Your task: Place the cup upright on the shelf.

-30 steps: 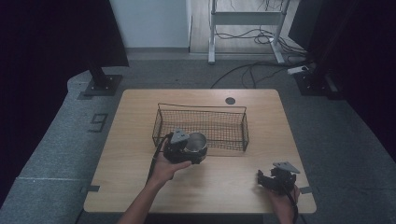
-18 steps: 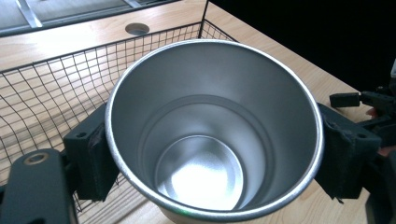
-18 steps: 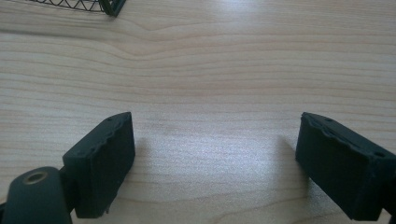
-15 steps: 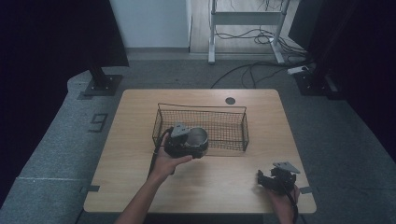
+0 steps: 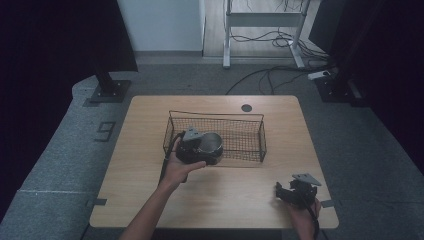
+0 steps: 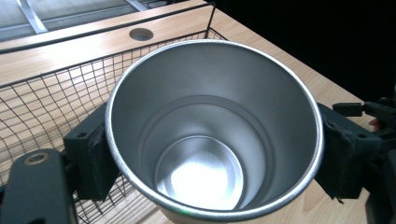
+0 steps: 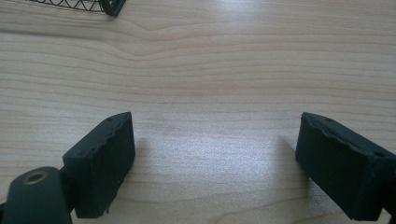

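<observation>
At the far left of the high view, a number 9 [image 5: 105, 131] can be read on the grey floor mat beside the table [image 5: 150, 200]; no other writing or brand mark can be made out anywhere.

Next to the right, the left gripper [image 5: 192, 148] is seen over the left part of the wire basket [image 5: 250, 118], held by a hand whose forearm is cut off by the bottom edge. A metal cup [image 5: 212, 144] is clamped between its jaws. In the left gripper view the cup [image 6: 215, 135] is looked into from above, its rim pressed on both sides by the black pads [image 6: 93, 158]; its outer wall and base are hidden, and its lower rim is cut off by the frame. Basket mesh [image 6: 42, 107] is seen behind and beneath the cup, but whether the cup rests on the basket floor or is held above it cannot be told. A round hole in the tabletop [image 6: 141, 34] is visible beyond the basket.

At the right, near the table's front corner, the right gripper [image 5: 295, 191] is held low over bare wood, well apart from the basket. In the right gripper view its jaws are spread wide with nothing between them, and only a corner of the basket [image 7: 100, 6] is caught at the top edge.
</observation>
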The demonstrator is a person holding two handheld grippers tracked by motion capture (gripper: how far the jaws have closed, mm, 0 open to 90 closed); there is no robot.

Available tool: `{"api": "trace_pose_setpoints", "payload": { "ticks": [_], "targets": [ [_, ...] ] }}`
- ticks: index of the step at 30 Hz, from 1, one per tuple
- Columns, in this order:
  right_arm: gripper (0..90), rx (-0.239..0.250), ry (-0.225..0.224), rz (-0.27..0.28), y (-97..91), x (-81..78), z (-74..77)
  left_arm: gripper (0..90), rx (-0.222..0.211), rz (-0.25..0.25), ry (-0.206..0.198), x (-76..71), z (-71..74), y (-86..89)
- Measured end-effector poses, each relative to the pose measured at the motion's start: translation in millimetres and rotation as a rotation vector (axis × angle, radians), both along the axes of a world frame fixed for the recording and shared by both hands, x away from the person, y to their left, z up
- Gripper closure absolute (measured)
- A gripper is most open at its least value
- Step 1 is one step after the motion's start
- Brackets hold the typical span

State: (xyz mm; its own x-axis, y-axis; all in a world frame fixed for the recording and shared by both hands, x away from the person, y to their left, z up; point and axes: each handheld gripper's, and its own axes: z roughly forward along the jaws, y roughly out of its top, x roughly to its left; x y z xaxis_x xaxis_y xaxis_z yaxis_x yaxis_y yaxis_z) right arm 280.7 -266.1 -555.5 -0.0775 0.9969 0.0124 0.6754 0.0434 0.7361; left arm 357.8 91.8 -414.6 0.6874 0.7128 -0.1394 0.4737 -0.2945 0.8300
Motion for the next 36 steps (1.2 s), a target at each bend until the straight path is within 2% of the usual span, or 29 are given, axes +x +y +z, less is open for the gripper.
{"api": "trace_pose_setpoints", "payload": {
  "ticks": [6,10,22,28,36],
  "targets": [
    [11.7,0.000,-0.003,-0.002,0.1,0.1,-0.2,15.7,0.011,0.000,-0.005,3.6,4.2,-3.3],
    [11.8,-0.001,-0.002,-0.001,0.0,0.0,-0.2,15.7,-0.008,-0.009,0.005,6.3,6.3,-3.7],
    [11.7,-0.001,-0.005,0.000,0.0,0.1,-0.4,15.7,0.016,0.007,0.001,16.7,8.5,-6.4],
    [11.7,-0.001,-0.005,0.001,-0.1,0.1,-0.4,15.7,0.005,0.006,0.009,21.4,9.1,-6.3],
    [11.7,-0.001,-0.005,0.000,-0.1,0.1,-0.4,15.7,0.015,0.008,0.009,26.8,12.8,-8.8]
  ]
}}
